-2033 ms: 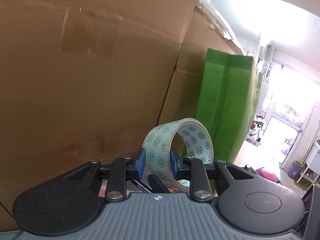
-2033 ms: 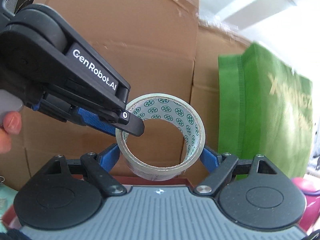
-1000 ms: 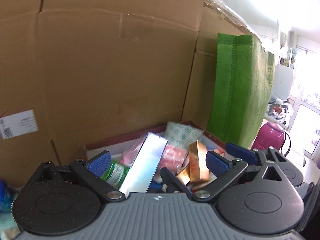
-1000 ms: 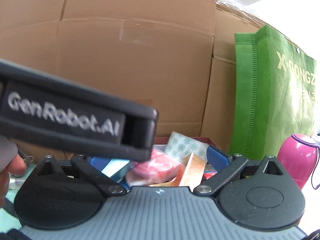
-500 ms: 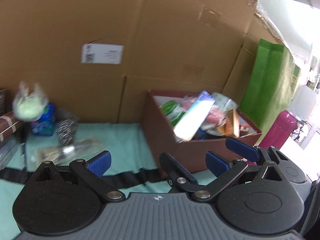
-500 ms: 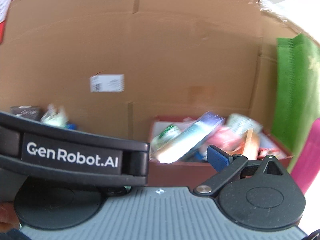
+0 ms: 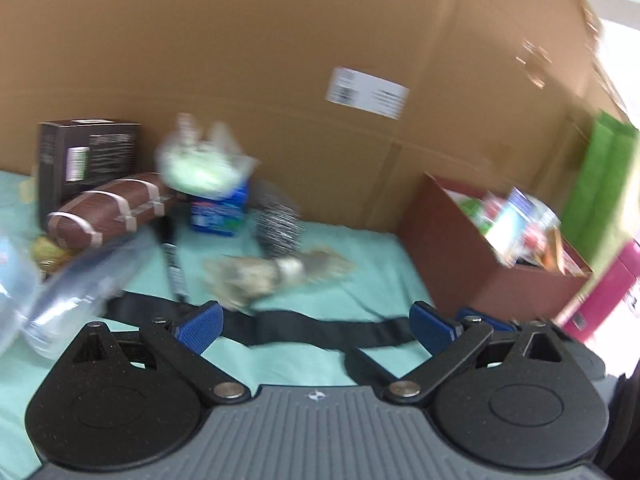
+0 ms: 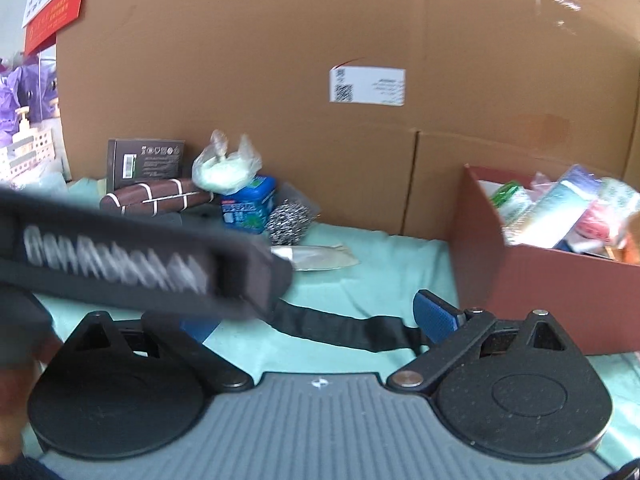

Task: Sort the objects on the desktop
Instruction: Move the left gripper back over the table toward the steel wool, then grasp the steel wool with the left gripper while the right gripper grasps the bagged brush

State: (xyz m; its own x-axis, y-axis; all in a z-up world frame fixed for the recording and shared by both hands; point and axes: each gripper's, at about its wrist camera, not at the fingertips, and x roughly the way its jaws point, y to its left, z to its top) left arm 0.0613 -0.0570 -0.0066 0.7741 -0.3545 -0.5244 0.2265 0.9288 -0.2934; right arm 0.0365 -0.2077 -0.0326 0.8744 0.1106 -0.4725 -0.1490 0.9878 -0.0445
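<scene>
My left gripper (image 7: 316, 326) is open and empty over the teal cloth, above a black strap (image 7: 320, 328). My right gripper (image 8: 316, 320) is open and empty too; the blurred housing of the left one (image 8: 140, 256) crosses in front of its left finger. Loose items lie at the back left: a brown football-shaped object (image 8: 156, 196), a black box (image 8: 146, 160), a bagged pale green lump (image 8: 224, 170) on a blue tub (image 8: 248, 204), a steel scourer (image 8: 288, 218) and a flat packet (image 8: 316, 258). The red-brown box (image 8: 540, 292) at right holds several items, among them a patterned tape roll (image 8: 618, 196).
Large cardboard cartons (image 8: 320, 40) wall off the back. A clear plastic bottle (image 7: 72, 280) lies at the near left. A green bag (image 7: 604, 184) and a pink bottle (image 7: 600, 300) stand right of the red-brown box. A hand (image 8: 16, 380) shows at the lower left.
Two seconds ago my left gripper was shut on the tape roll; it has let go, and the roll lies in the box. Both grippers have swung left, away from the box.
</scene>
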